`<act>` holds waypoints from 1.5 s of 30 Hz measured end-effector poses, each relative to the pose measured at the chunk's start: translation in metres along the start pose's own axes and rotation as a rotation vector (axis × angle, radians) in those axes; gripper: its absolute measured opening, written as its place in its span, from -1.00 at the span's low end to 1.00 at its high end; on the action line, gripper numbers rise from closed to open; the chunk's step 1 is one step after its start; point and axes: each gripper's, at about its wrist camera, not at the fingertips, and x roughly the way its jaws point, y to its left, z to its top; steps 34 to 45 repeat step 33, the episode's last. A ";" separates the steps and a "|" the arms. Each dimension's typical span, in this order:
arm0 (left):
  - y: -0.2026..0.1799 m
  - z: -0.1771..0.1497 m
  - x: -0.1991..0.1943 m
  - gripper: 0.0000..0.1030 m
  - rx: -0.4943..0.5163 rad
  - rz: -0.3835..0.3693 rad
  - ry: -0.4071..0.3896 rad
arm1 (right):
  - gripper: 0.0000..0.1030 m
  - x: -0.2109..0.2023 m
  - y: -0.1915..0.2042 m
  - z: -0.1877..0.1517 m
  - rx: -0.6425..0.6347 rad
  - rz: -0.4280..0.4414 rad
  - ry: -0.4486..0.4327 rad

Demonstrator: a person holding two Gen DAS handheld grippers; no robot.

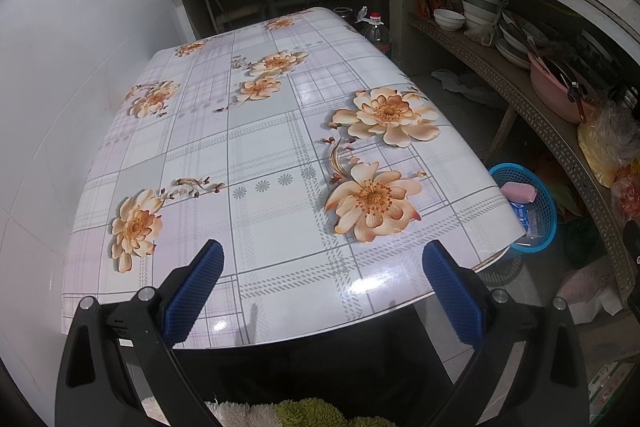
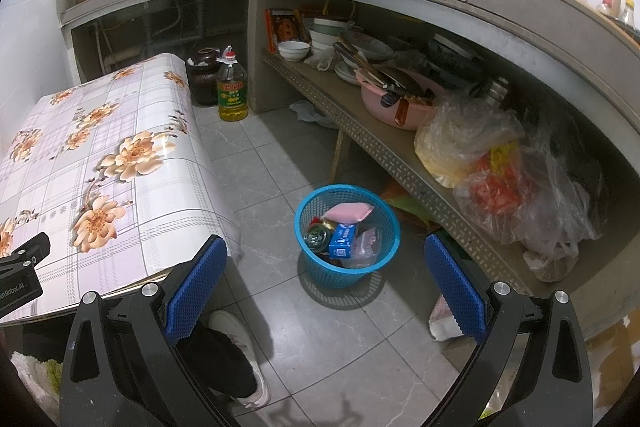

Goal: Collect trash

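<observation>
A blue mesh waste basket point(image 2: 347, 269) stands on the grey tiled floor beside the table; it holds a pink packet point(image 2: 349, 212), a blue carton point(image 2: 343, 240), a can and wrappers. My right gripper point(image 2: 326, 259) hangs open above the floor, nothing between its blue pads, the basket framed between them. My left gripper point(image 1: 322, 263) is open too, held over the near edge of the floral-cloth table point(image 1: 256, 131), whose top carries no objects. From the left wrist view the basket point(image 1: 536, 223) peeks out past the table's right edge.
A perforated metal shelf point(image 2: 400, 163) on the right holds bowls, a pink basin point(image 2: 396, 103) and plastic bags point(image 2: 500, 163). An oil bottle point(image 2: 232, 89) and dark jar stand by the counter base. A person's white shoe point(image 2: 240, 343) sits below my right gripper.
</observation>
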 end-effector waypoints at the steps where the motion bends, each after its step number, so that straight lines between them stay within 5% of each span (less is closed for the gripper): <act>1: 0.000 0.000 0.000 0.89 0.001 0.000 -0.001 | 0.85 0.000 0.000 0.000 0.000 0.001 0.000; 45: -0.002 -0.004 0.001 0.89 0.008 -0.014 0.006 | 0.85 -0.001 0.001 0.000 0.001 0.001 -0.002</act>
